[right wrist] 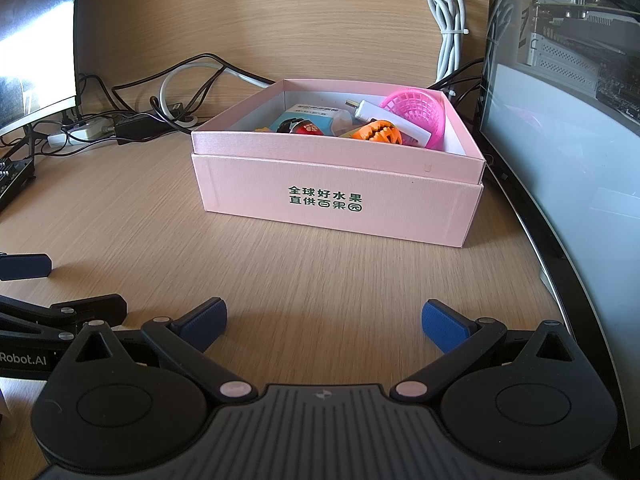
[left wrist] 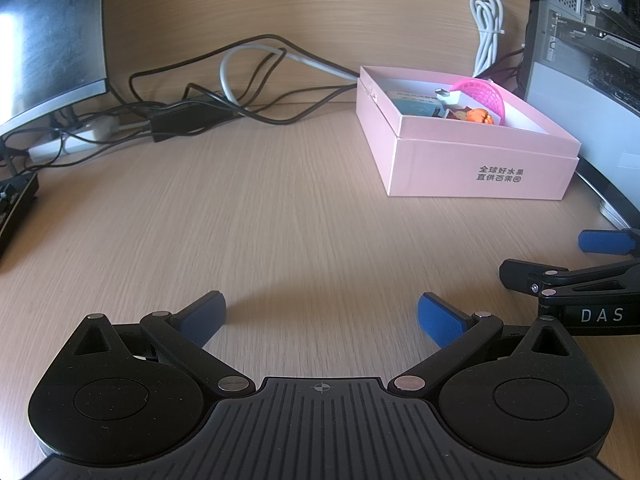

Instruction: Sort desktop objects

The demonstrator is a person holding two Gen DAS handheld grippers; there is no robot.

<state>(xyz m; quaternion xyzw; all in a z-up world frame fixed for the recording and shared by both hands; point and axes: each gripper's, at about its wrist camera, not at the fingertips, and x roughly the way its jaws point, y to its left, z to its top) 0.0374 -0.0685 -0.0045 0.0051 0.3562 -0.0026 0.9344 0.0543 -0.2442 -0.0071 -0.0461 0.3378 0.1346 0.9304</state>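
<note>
A: What carries it all?

B: A pale wood-grain worktop (right wrist: 320,280). A computer case (right wrist: 560,128) with a see-through side panel stands along its right edge, and a monitor (right wrist: 36,40) stands at the back-left corner.

A: And the thing being filled?

B: The pink box (right wrist: 332,208), lidless, sits toward the back-right of the worktop, just beside the case. Green Chinese characters are printed on its front wall.

A: What lies inside?

B: A pink mesh basket (right wrist: 420,112) tilted against the right wall, a white USB adapter (right wrist: 384,114) lying across it, an orange toothed toy (right wrist: 380,131) beside that, and a light blue packet (right wrist: 312,118) toward the back. There's a small red and black piece next to the packet, though I can't tell what it is.

A: Behind the box?

B: Black cables (left wrist: 208,92) tangled along the back edge, and a bundled white cable (right wrist: 448,24) hanging against the wooden back panel.

A: The grippers?

B: The left gripper (left wrist: 320,316) hovers over bare worktop near the front edge, blue pads spread wide, nothing between them. The right gripper (right wrist: 324,320) is beside it, in front of the box, fingers likewise parted and holding nothing.
</note>
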